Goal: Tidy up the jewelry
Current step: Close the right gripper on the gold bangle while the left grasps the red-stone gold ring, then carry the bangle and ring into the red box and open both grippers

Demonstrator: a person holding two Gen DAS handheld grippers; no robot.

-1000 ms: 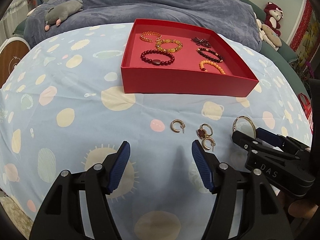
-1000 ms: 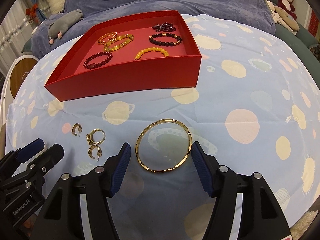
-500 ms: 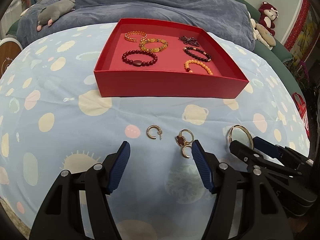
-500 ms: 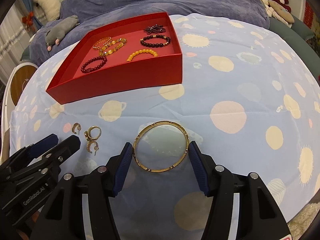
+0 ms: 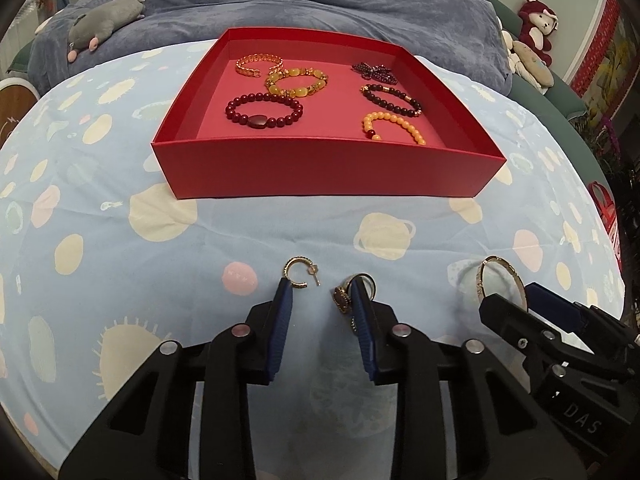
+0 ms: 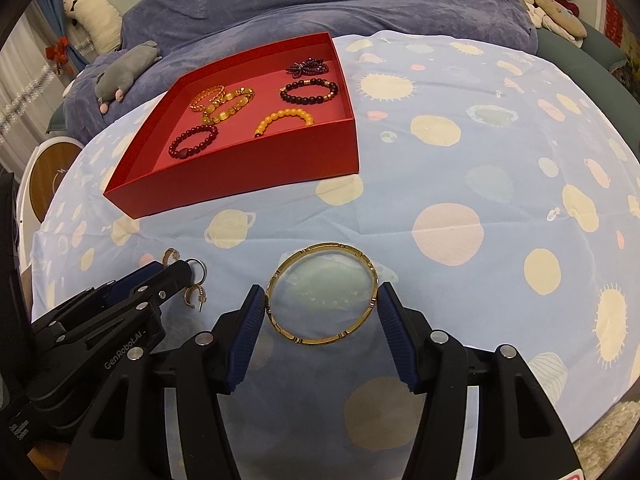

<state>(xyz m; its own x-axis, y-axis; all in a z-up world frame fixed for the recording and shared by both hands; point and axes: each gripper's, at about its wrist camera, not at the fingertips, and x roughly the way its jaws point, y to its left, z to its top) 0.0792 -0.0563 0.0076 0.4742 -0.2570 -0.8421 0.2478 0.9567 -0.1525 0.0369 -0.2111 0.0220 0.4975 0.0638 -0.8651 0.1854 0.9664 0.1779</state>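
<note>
A red tray holding several bead bracelets sits on the planet-print cloth; it also shows in the right wrist view. A gold hoop earring lies just ahead of my left gripper, which is open and half closed in. Its right pad overlaps a gold ring with a dark stone. A gold bangle lies flat between the blue pads of my open right gripper; the pads are very close to its sides. The bangle also shows in the left wrist view.
A second hoop earring lies beside the left gripper. Blue blankets with a grey plush toy lie behind the tray. More plush toys sit at the far right. The cloth edge drops off at the right.
My left gripper has moved forward to the earring and ring and its jaws have narrowed. My right gripper has narrowed slightly around the bangle, which still lies on the cloth.
</note>
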